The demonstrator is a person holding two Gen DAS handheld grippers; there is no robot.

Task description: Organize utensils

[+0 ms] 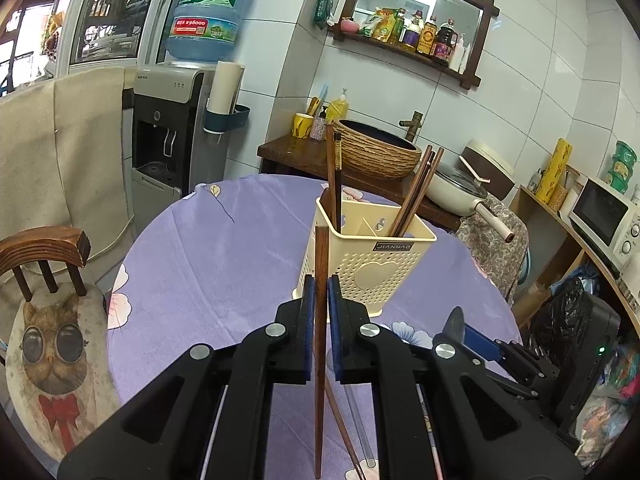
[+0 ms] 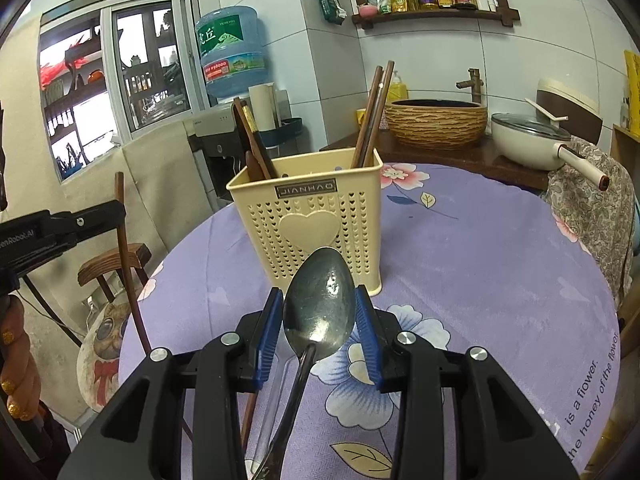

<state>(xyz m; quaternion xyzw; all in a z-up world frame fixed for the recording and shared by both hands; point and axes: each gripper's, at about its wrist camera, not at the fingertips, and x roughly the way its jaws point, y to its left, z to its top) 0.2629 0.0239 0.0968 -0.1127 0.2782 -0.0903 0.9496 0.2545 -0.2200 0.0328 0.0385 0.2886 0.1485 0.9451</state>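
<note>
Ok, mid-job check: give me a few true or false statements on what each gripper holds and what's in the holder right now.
1. The left gripper is shut on a brown chopstick. True.
2. The right gripper holds a fork. False: it holds a metal spoon.
3. The cream utensil holder is empty. False: chopsticks stand in both end compartments.
4. The holder stands upright on the purple tablecloth. True.
5. The spoon's bowl points toward the holder. True.
</note>
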